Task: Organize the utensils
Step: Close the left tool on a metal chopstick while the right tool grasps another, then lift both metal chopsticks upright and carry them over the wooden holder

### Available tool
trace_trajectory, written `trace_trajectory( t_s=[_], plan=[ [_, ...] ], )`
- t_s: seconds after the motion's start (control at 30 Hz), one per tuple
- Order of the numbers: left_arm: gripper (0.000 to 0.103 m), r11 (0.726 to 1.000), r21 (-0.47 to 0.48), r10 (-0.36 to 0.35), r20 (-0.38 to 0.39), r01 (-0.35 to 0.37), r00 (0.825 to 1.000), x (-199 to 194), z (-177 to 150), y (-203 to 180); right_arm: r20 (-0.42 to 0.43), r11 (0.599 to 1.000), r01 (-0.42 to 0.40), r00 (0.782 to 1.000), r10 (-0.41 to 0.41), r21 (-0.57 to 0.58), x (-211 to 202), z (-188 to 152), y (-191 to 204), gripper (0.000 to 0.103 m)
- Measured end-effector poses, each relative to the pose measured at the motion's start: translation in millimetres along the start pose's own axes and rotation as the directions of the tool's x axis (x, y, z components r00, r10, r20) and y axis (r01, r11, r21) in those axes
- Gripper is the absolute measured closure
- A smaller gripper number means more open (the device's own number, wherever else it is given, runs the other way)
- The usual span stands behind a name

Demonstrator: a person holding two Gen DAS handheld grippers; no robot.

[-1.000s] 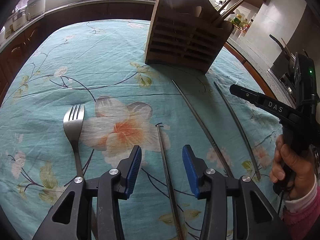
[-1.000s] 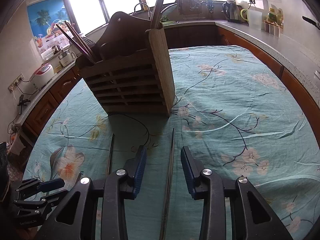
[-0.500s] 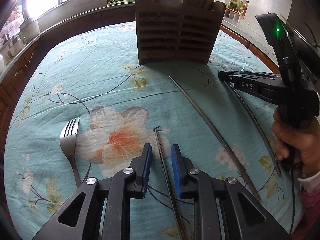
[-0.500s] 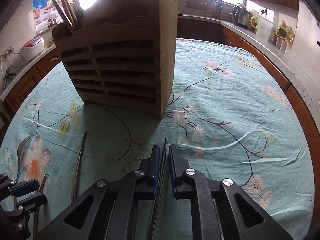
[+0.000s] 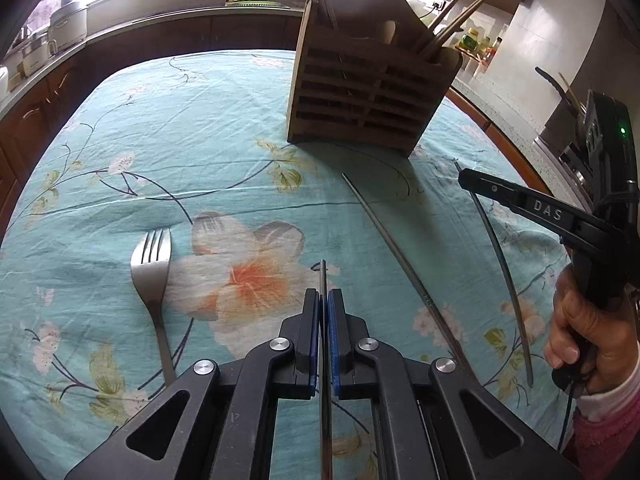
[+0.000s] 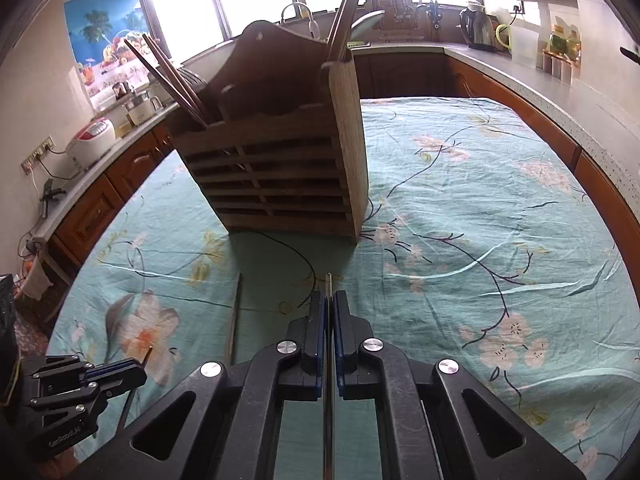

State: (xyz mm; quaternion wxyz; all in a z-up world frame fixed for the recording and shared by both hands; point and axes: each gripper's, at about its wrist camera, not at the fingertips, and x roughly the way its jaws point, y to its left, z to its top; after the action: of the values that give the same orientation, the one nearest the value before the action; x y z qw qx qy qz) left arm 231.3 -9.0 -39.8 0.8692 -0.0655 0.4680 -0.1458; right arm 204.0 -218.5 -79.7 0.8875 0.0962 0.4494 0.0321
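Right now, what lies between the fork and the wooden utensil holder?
Nothing but bare flowered tablecloth between fork and holder, shown in the left wrist view.

Daylight entered through overexposed windows point(image 6: 256, 0) along the upper frame, blowing out detail there. The wooden holder point(image 6: 280, 176) cast a soft shadow toward the lower frame. Fisheye curvature and dark vignetting marked the edges.

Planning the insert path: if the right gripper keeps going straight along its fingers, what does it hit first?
The right gripper, shut on a metal chopstick, points down at the tablecloth just short of the wooden utensil holder. Probably cloth first, then the holder's base; depth is unclear.
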Motion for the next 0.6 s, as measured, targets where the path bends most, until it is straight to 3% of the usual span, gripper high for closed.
trace_trajectory(
  t_s=[0.23,0.6],
  plan=[
    [0.101,0.996,-0.033,-0.074,0.108,0.078,0.991,-47.5,4.1,9.5,0.093,0.998,-0.051,0.995,0.048,0.024,-46.7,5.3,3.1,0.099],
    [0.101,0.981,-0.026,-0.176,0.266,0.19,0.948,-127.6,-4.9,19.6,0.242,0.996,-0.085,0.967,0.078,0.018,-106.2,21.8,11.8,0.099]
  ],
)
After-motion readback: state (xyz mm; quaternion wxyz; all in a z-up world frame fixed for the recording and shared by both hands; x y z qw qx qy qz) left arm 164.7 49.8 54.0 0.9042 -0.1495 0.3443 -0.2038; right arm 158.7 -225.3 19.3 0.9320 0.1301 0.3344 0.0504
